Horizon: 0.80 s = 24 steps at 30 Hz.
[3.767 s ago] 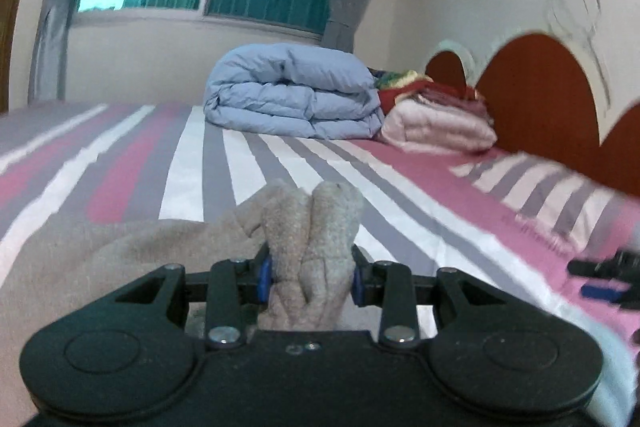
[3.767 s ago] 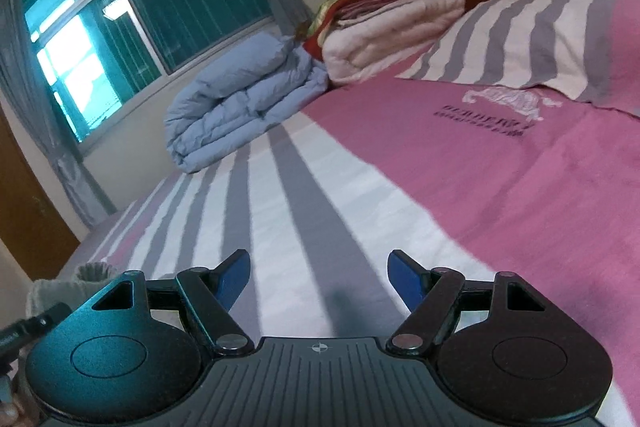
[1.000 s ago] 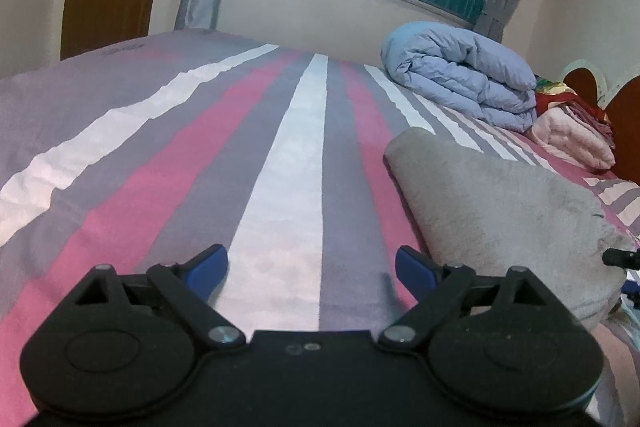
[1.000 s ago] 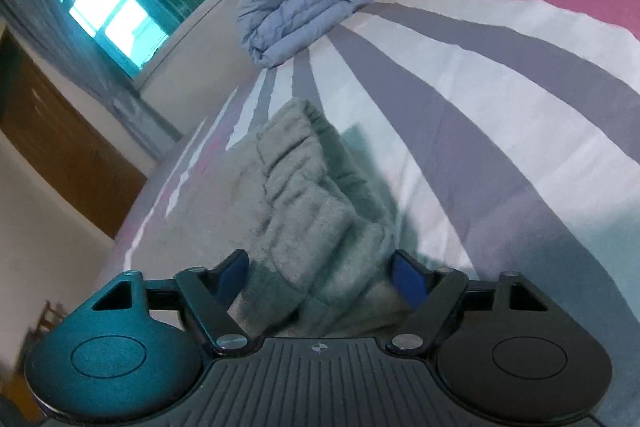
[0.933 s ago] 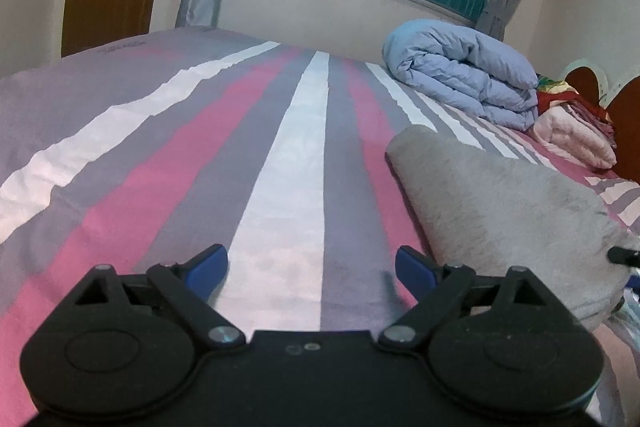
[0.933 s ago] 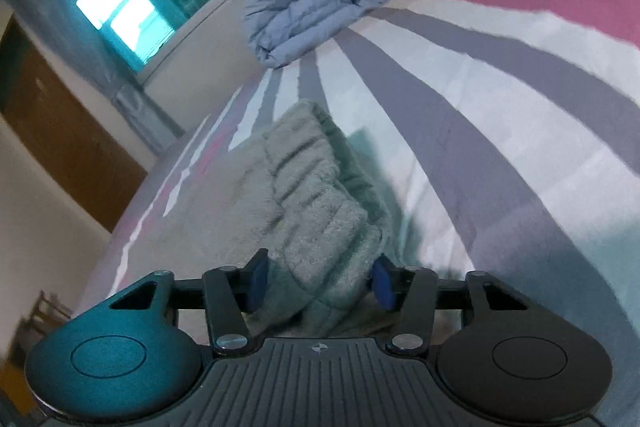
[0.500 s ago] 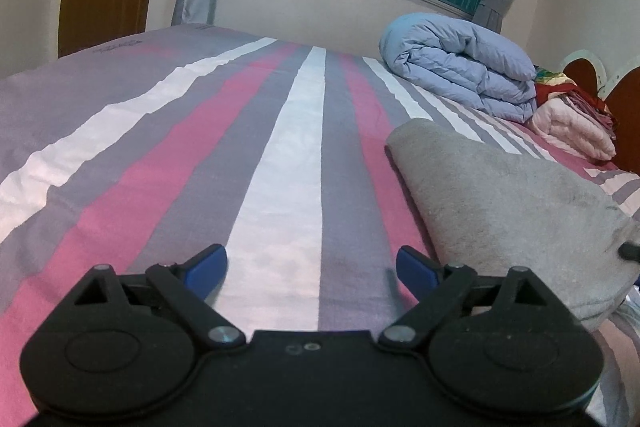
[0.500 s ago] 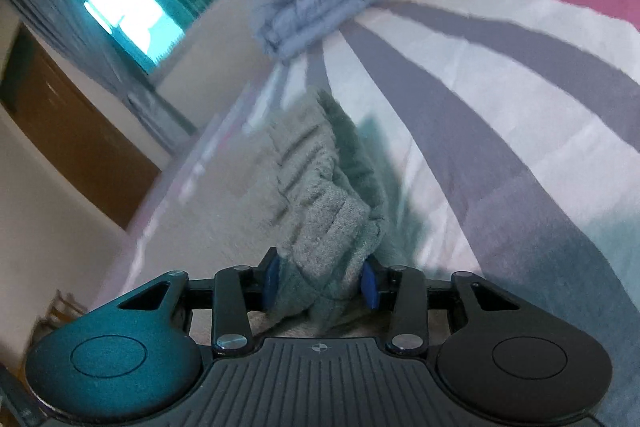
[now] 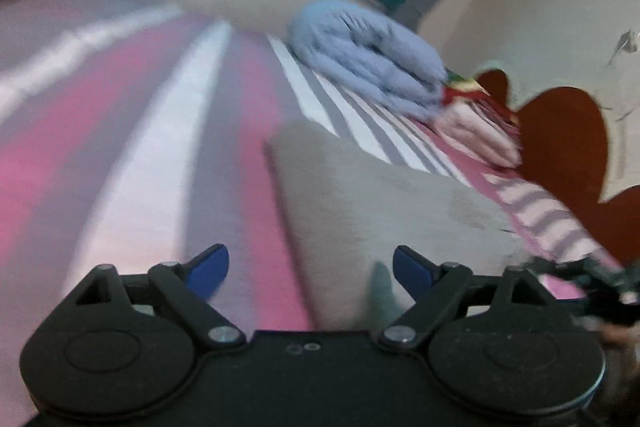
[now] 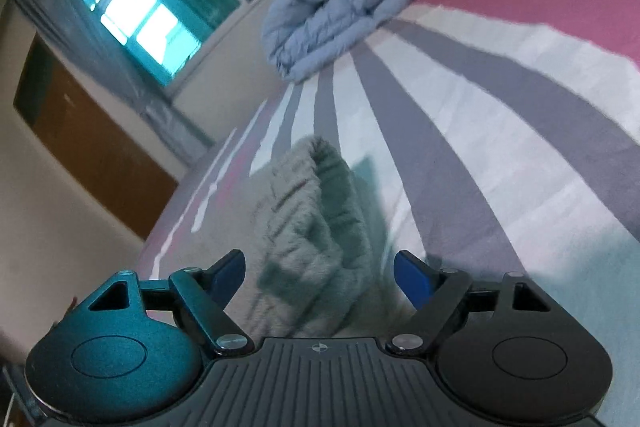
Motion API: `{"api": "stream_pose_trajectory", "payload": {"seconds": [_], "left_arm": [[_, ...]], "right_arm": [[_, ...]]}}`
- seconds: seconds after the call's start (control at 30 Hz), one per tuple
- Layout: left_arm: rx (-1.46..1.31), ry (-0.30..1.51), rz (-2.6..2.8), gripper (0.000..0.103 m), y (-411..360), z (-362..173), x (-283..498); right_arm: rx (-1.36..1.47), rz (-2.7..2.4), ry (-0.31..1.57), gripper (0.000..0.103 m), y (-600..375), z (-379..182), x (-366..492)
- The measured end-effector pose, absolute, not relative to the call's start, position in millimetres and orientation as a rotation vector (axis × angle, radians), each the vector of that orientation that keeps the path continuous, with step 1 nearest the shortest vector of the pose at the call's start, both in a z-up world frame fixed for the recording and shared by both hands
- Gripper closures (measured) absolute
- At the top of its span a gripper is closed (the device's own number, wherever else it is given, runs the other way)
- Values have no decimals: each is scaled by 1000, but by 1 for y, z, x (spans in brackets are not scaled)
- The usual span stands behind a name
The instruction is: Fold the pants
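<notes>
At the bottom of the right wrist view, the right gripper (image 10: 319,273) has just been opening; its blue pads stand clear on either side of the ribbed waistband of the grey fleece pants (image 10: 316,227), released. In the left wrist view, the left gripper (image 9: 310,267) is spread wide, its jaws having just narrowed slightly, holding nothing; the folded pants (image 9: 384,203) lie centre-right on the pink, grey and white striped bedspread (image 9: 120,163). Farther back, upper centre, sits a folded pale-blue quilt (image 9: 360,55).
</notes>
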State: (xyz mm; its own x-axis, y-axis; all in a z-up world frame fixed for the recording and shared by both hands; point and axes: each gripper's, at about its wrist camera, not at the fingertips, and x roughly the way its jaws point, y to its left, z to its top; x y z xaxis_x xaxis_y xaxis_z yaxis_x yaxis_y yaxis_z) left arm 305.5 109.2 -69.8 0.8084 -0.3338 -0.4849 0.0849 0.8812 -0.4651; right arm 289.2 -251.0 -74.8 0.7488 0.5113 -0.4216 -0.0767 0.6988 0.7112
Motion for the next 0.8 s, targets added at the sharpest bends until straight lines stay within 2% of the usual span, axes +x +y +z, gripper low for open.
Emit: {"api": "stream_pose_trajectory", "payload": {"seconds": [0.03,0.13,0.3,0.33,0.4,0.43,0.5,0.57,0.8], "left_arm": [[-475,630,-259,26,110,-74,316],[-568,716,-355,26,116,-87,345],[-669,773,-448,29,131,-102,380],[-692,776,-463,32,133,-105,386],[-723,781,-481,54,134,-110,398],[-743,792,-501,69,134,-114,402],[-768,783,-520,77,132,-121,405],[-832,740,-539,83,140,-122,404],[-791,605,-578,84,165,-80,453]], "right_arm": [[739,365,671,21,-253,-80,292],[825,441,714,21,-263,-99,306],[842,560,797,22,-269,-110,333],[834,574,815,22,-269,-109,339],[869,629,836,22,-267,-112,353],[861,653,851,22,-263,-112,360],[797,664,878,46,-251,-109,371],[790,659,878,55,-248,-108,378],[784,781,757,59,-242,-66,421]]}}
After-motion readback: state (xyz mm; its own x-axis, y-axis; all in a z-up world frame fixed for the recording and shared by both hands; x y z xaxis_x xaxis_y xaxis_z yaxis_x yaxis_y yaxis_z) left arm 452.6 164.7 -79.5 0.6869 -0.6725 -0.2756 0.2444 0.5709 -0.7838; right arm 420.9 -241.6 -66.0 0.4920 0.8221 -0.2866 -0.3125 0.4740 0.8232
